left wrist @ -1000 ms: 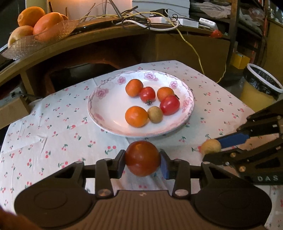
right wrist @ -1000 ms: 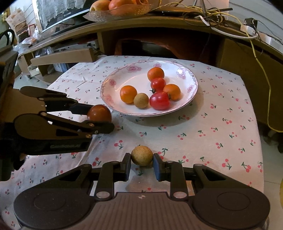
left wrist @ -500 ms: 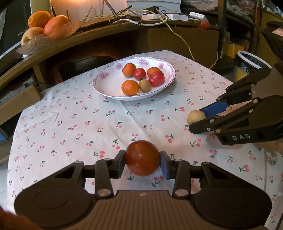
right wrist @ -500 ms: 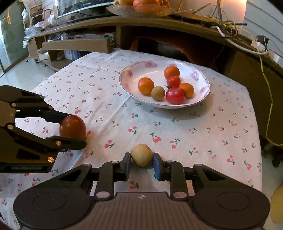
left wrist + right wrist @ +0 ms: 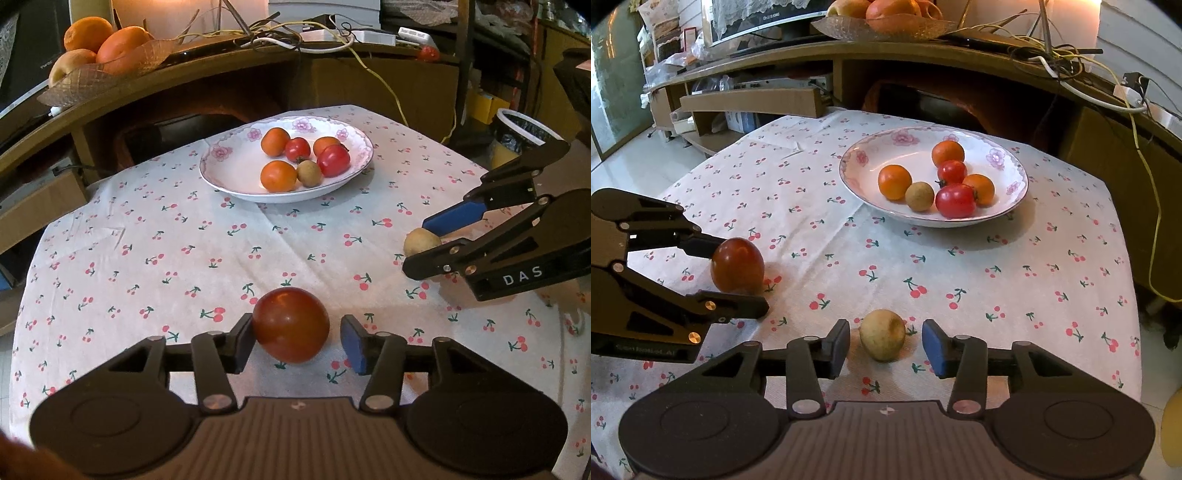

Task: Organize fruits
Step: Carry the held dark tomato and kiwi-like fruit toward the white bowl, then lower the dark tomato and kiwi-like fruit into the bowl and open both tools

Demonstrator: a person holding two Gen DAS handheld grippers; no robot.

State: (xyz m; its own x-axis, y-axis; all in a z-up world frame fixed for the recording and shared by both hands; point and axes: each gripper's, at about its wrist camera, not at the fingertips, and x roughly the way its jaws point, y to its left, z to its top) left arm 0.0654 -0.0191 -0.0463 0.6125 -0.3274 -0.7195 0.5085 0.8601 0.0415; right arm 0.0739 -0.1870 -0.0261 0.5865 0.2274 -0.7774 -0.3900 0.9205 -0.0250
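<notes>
A dark red tomato [image 5: 291,325] rests on the cherry-print tablecloth between the jaws of my left gripper [image 5: 297,341], which is open; the left pad touches it, the right pad stands clear. It also shows in the right wrist view [image 5: 737,266]. A small pale yellow-brown fruit [image 5: 882,334] lies on the cloth between the jaws of my open right gripper [image 5: 885,343], with gaps on both sides. It also shows in the left wrist view [image 5: 421,242]. A floral white plate [image 5: 236,173] holds several oranges, tomatoes and a brown fruit farther back.
A curved wooden counter [image 5: 923,51] stands behind the table with a glass bowl of oranges [image 5: 99,70] and tangled cables [image 5: 295,33]. A lined bin [image 5: 524,133] is at the right. The table edge drops off at the right [image 5: 1134,295].
Both grippers moved back from the plate toward the near table edge, lowered their fruits onto the cloth and opened. The tomato and the pale fruit now lie released.
</notes>
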